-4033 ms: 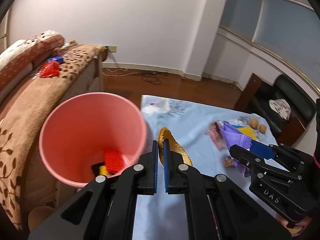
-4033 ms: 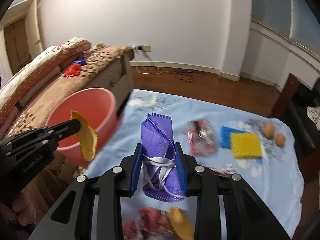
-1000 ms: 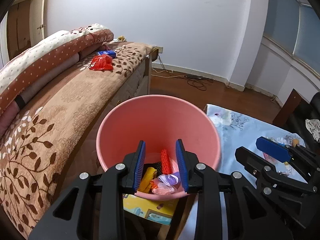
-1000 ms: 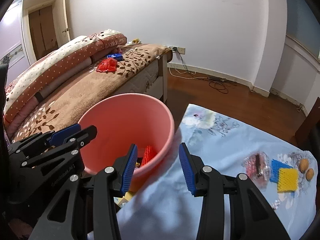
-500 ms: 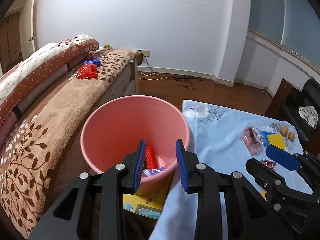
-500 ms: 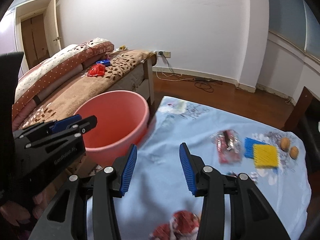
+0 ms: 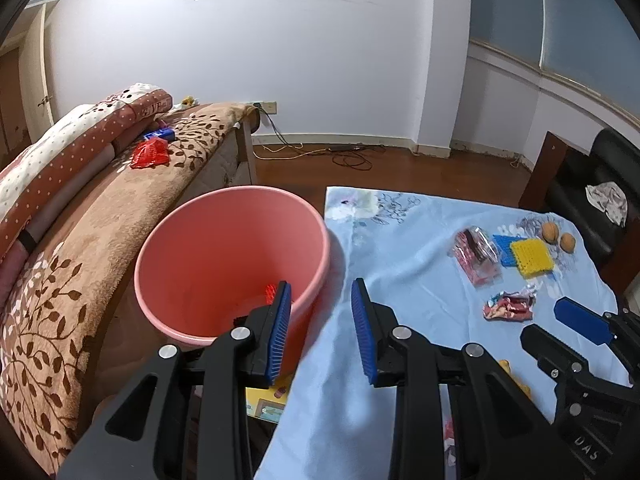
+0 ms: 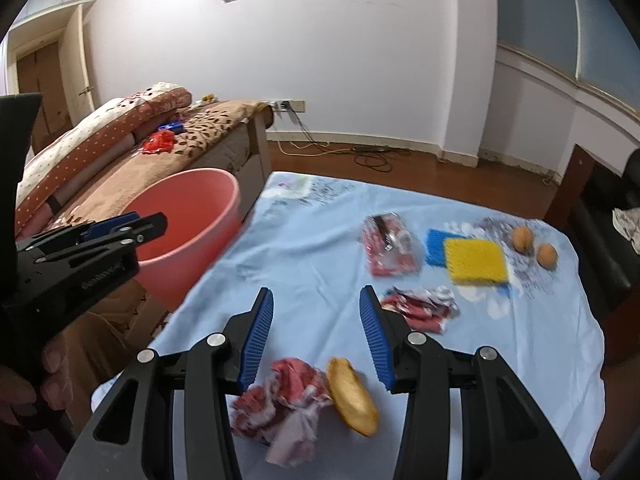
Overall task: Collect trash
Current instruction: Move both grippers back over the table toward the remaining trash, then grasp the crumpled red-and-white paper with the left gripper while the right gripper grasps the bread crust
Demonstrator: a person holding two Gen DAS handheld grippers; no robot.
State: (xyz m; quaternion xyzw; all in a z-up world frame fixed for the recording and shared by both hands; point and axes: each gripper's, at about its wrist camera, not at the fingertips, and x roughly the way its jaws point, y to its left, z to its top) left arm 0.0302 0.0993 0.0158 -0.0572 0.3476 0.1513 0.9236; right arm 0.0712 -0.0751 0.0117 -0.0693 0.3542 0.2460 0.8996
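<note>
Nearest the right hand-held gripper (image 8: 316, 336), whose jaws stand apart and empty, a crumpled red-and-white wrapper (image 8: 280, 408) lies touching a yellow peel (image 8: 352, 396) on the blue-clothed desk (image 8: 304, 248). The left hand-held gripper (image 7: 320, 332), also spread and empty, hovers at the rim of the pink bucket (image 7: 224, 256) just beside the desk. Farther off lie a crushed foil wrapper (image 8: 420, 308), a clear packet (image 8: 390, 244), a yellow sponge (image 8: 476, 260) and 2 walnuts (image 8: 536, 248).

The left claw (image 7: 320, 330) is held level with its blue-padded fingers spread apart and nothing between them. The right claw (image 8: 316, 334) is likewise spread wide and unloaded, tilted slightly downward, just beside the left.
</note>
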